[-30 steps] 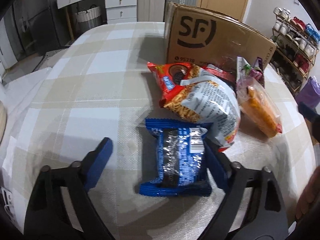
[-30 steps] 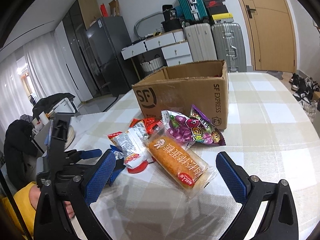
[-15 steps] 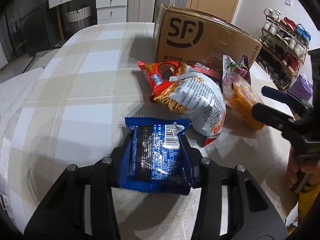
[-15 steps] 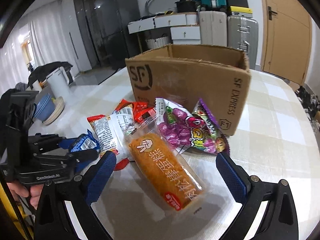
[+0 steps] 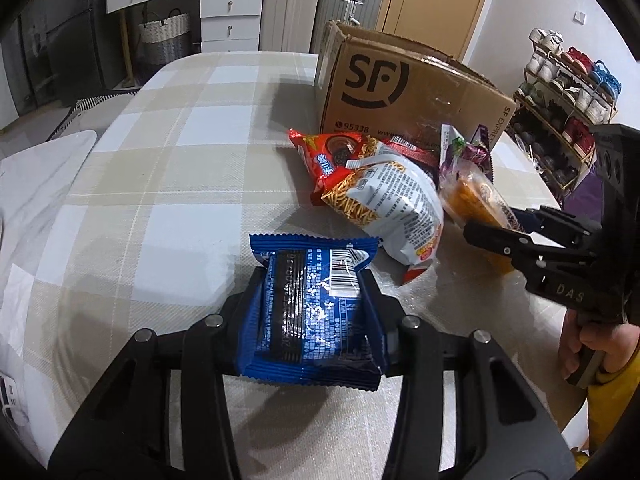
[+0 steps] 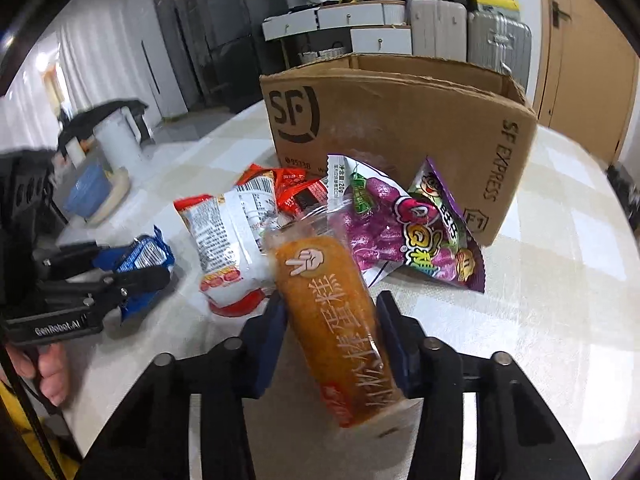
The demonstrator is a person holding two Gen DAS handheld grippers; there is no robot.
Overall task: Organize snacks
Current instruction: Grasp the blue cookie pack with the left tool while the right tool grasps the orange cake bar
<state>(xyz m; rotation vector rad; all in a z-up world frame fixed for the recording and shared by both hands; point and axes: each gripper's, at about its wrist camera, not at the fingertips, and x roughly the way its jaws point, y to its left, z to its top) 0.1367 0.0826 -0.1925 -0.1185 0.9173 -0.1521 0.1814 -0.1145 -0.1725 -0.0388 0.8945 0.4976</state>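
Observation:
My left gripper (image 5: 312,300) is shut on a blue cookie pack (image 5: 316,308) and holds it just above the checked tablecloth. It also shows in the right wrist view (image 6: 140,256). My right gripper (image 6: 330,316) is shut on an orange cake in a clear wrapper (image 6: 332,312), which also shows in the left wrist view (image 5: 476,196). A white noodle-snack bag (image 5: 392,208), a red cookie bag (image 5: 328,152) and a purple candy bag (image 6: 408,232) lie in a pile in front of the open SF cardboard box (image 6: 400,120).
The box (image 5: 400,88) stands at the far side of the round table (image 5: 160,152). Drawers, suitcases and a door line the back wall. A shoe rack (image 5: 568,92) stands to the right of the table.
My left gripper closed on the blue cookie pack and lifted it slightly. My right gripper moved in toward the pile and closed on the orange cake.

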